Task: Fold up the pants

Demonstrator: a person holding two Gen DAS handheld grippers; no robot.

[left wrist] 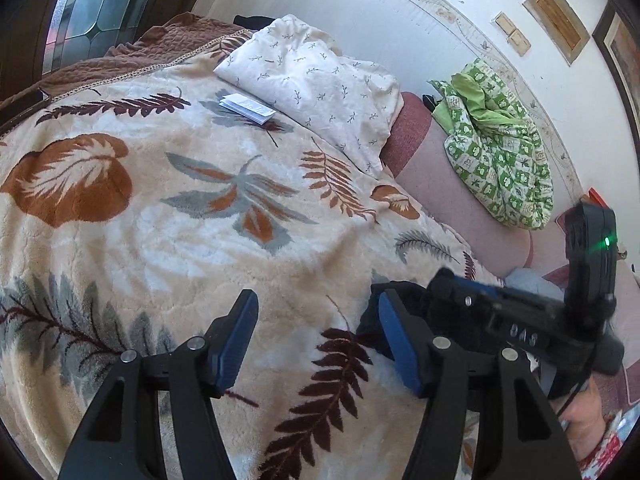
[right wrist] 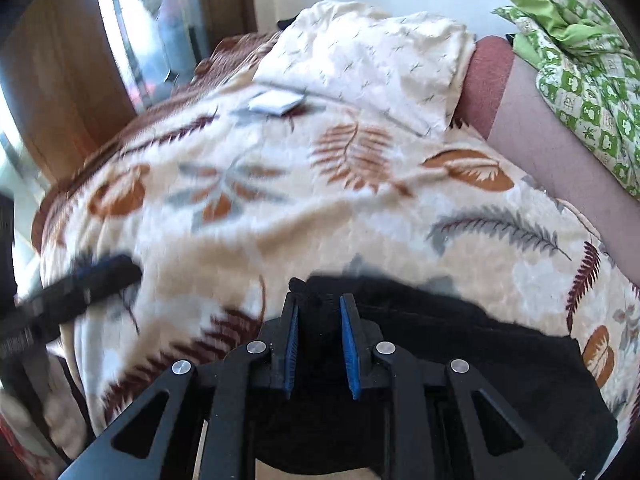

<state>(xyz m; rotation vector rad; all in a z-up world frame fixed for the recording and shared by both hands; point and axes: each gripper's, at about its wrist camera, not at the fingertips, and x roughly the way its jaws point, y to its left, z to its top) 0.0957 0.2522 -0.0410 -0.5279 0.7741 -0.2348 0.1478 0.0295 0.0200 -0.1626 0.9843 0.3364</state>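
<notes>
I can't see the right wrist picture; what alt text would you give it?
A handheld right gripper, its blue-padded fingers narrowly apart around a fold of black pants, works over a bed covered by a cream leaf-patterned blanket. Beyond lie a white pillow, a small white booklet and a green patterned bundle; the picture is motion-blurred.

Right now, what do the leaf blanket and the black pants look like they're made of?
Leaf blanket: thick plush fleece, probably synthetic; fuzzy matte pile with soft ripples. Black pants: soft matte fabric, perhaps knit or fleece; too dark to show a weave.
</notes>
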